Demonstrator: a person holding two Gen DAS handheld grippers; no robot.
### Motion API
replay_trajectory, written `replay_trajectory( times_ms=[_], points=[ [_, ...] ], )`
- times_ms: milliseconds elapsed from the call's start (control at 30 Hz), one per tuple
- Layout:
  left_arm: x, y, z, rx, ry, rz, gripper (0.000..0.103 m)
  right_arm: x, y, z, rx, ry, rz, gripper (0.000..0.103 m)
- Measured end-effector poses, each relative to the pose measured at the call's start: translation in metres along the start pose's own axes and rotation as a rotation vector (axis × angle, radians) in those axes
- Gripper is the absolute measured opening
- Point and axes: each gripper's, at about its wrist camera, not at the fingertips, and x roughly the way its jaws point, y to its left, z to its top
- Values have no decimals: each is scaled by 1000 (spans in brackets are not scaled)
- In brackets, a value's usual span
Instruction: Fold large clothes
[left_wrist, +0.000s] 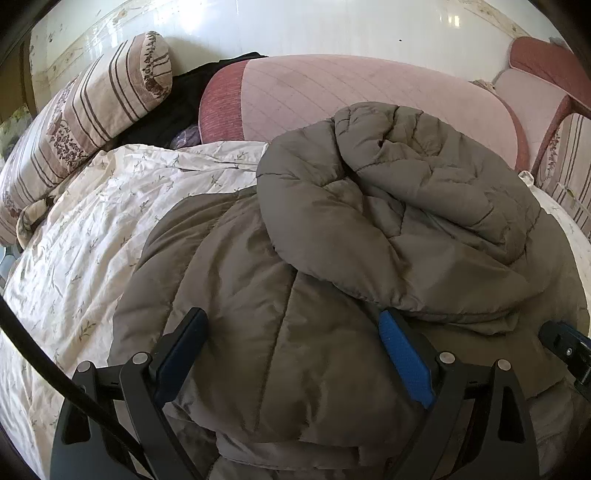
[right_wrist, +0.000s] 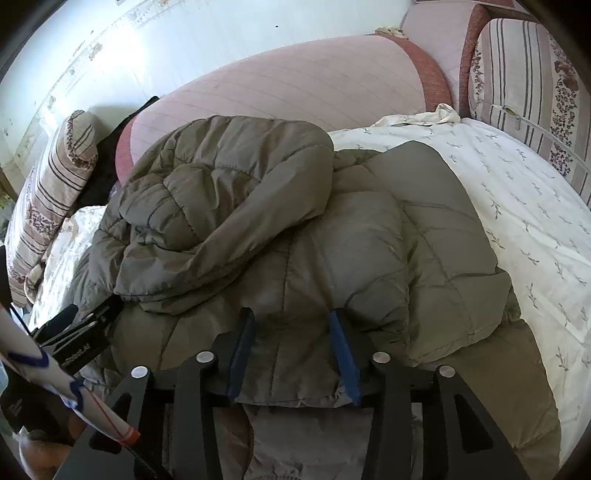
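Note:
A large olive-grey puffer jacket (left_wrist: 332, 240) lies bunched on the bed, with its hood or upper part folded over on top (right_wrist: 229, 192). My left gripper (left_wrist: 293, 315) stands wide open over the jacket's near edge, and quilted fabric bulges up between its fingers. In the right wrist view, my right gripper (right_wrist: 291, 314) is partly open. A fold of the jacket's hem lies loose between its blue pads (right_wrist: 343, 354). The two grippers are side by side: the right one (left_wrist: 565, 343) shows at the left view's right edge, the left one (right_wrist: 74, 332) at the right view's left edge.
A white floral bedsheet (left_wrist: 92, 221) covers the bed around the jacket. A striped pillow (left_wrist: 92, 110) and a dark garment (left_wrist: 184, 99) lie at the far left. A pink padded headboard (left_wrist: 351, 92) stands behind. A striped cushion (right_wrist: 524, 92) sits far right. A patterned sleeve (right_wrist: 55, 376) is nearby.

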Motion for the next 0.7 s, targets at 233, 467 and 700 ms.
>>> replay_trajectory(
  times_ms=[233,467,700],
  points=[
    [-2,5,4,-25,-7,-4,93,-9,3,1,0,-40,1,50],
    [-2,24,8,-112,6,-17,93,-23,3,6,-6,-102,-1,50],
    [0,19,6,-87,18,-10,93,-3,-1,3,4,-13,-1,50]
  ],
)
